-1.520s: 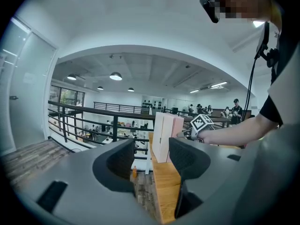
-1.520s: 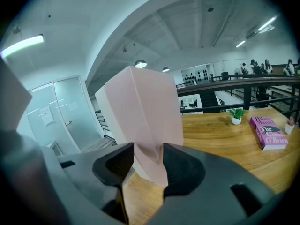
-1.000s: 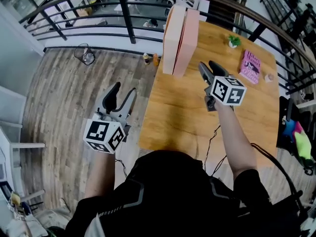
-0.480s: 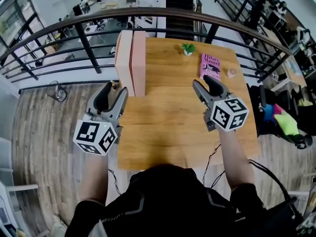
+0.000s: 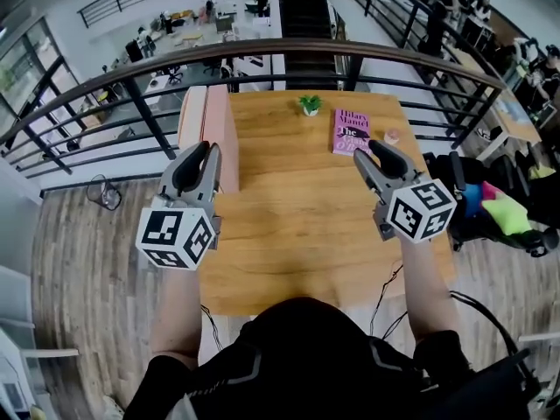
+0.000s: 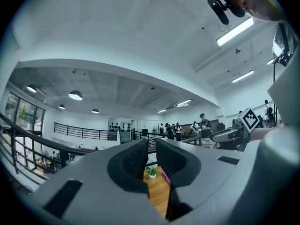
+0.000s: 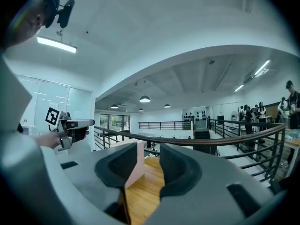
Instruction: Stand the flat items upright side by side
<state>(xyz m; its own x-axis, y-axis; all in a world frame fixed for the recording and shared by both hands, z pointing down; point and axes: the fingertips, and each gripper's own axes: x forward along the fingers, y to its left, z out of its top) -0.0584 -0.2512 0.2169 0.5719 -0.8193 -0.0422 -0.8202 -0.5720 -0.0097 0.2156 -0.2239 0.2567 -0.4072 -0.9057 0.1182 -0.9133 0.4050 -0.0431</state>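
Observation:
Two tall pale-pink flat items (image 5: pixel 206 121) stand upright side by side at the table's far left edge; the right gripper view shows one as a pink slab (image 7: pixel 137 168). A pink book (image 5: pixel 352 131) lies flat at the far side. My left gripper (image 5: pixel 206 150) (image 6: pixel 151 146) hovers level just in front of the upright pair. Its jaws have just been closing to a narrow gap with nothing between them. My right gripper (image 5: pixel 369 151) (image 7: pixel 149 149) hangs over the table's right part, short of the pink book, jaws also closing, still apart and empty.
A small potted plant (image 5: pixel 309 105) (image 6: pixel 152 173) and a little pinkish object (image 5: pixel 391 136) sit near the far edge of the wooden table (image 5: pixel 289 226). A dark curved railing (image 5: pixel 350 59) runs behind it. Coloured bags (image 5: pixel 499 208) lie on the floor at the right.
Both grippers have risen and come forward over the table, the left one in from over the floor. The left jaws have narrowed markedly, the right ones slightly. The view has swung toward the table's middle.

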